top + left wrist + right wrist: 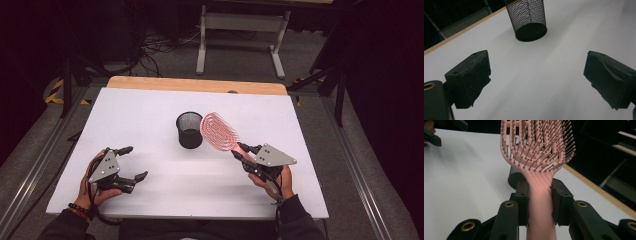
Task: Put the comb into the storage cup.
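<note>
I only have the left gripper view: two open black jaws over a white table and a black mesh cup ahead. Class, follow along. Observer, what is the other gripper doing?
Observer: The right gripper is shut on the handle of a pink hairbrush.
Operator: Where is the brush relative to the mesh cup?
Observer: In the high view its bristled head sits just right of the mesh cup, near the rim, not inside.
Operator: Is anything in the cup?
Observer: The high view shows a dark interior; I cannot tell.
Operator: And my gripper?
Observer: The left gripper is on the table's near left part.
</note>
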A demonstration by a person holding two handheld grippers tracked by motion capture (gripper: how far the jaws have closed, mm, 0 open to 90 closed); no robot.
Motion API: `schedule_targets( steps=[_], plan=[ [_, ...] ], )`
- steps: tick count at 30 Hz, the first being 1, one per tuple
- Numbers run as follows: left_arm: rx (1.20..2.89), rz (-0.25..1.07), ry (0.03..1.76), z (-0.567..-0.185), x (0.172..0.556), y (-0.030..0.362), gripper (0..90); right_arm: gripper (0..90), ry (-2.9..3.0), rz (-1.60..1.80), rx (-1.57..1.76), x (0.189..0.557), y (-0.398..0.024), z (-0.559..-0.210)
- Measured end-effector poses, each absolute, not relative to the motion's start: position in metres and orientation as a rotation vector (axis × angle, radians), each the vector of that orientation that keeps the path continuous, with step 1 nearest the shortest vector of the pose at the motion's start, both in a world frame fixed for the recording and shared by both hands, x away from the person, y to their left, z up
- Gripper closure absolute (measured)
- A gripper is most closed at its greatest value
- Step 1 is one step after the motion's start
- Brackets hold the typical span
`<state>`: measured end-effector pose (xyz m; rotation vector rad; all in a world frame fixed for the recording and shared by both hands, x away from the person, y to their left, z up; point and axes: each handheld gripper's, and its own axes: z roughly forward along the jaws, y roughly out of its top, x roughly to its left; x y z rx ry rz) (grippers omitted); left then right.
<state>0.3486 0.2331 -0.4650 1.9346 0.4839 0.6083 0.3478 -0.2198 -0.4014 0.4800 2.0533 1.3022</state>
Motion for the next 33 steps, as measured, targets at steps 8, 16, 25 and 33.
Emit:
schedule_targets(
  steps=[8,16,25,33],
  plan=[
    [1.927,0.611,0.484,-0.464,0.349,0.233,8.0,70.0,2.042,1.284,0.43,0.339,-0.203,-0.402],
    [1.915,0.592,0.496,-0.461,0.351,0.233,8.1,70.0,2.037,1.308,0.419,0.333,-0.19,-0.404],
    [1.849,0.536,0.523,-0.451,0.352,0.22,10.8,70.0,2.039,1.322,0.417,0.331,-0.177,-0.41],
    [1.82,0.459,0.508,-0.444,0.352,0.2,13.4,70.0,2.037,1.312,0.398,0.328,-0.169,-0.415]
  ],
)
